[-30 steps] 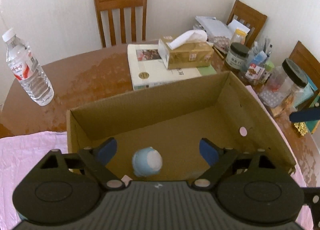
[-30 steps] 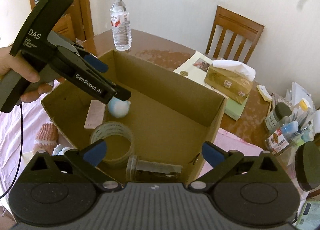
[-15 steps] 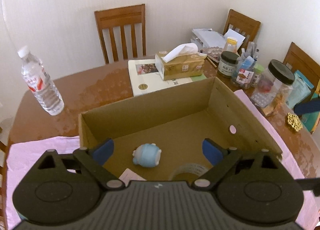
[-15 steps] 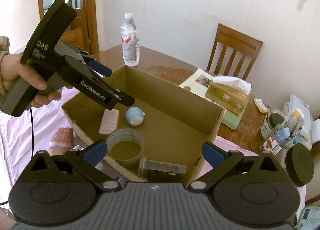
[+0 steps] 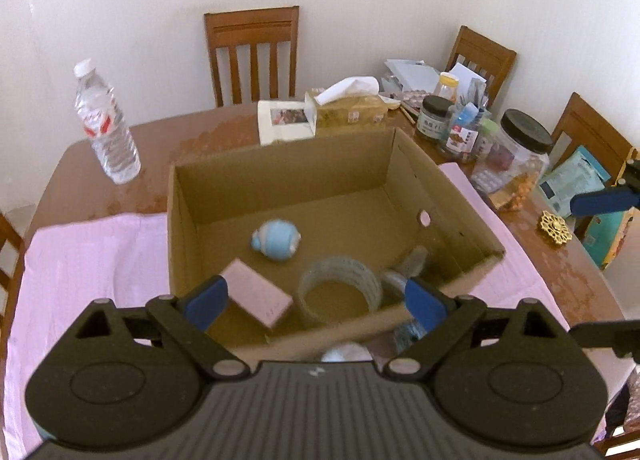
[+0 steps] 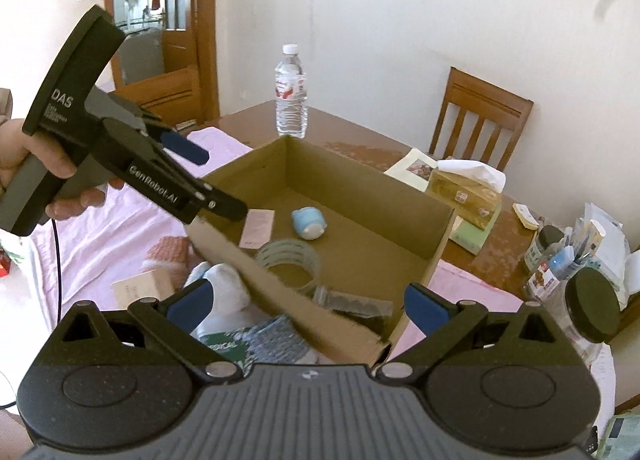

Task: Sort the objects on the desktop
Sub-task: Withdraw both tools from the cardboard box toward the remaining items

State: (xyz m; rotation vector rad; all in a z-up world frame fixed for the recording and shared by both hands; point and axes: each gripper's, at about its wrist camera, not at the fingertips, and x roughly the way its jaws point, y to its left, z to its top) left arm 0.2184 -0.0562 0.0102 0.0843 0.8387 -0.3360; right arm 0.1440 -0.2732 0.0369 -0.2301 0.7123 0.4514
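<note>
Currently, step: between picks. Both tools hang above the cardboard box, neither carrying anything, so the last drop looks done and a fresh object is due.
Left gripper: fingers spread wide apart, empty, poised over the box's near wall.
Right gripper: fingers likewise apart and empty, over the box's near corner.
In the box: a pale blue round toy lying on its side mid-floor; a pink card box near the front left; a clear tape roll upright beside it; a clear tube-like item against the right-hand wall, blurred.
Still outside: a white soft bundle, a small beige carton, a knitted pinkish piece and a green-printed packet, all on the pink cloth just beside the box.
Next move, by my reckoning: lower one gripper to a loose item on the cloth, clearing the box wall first; soft things want a deep, centred pinch.
Worktop: a water bottle stands well apart.
</note>
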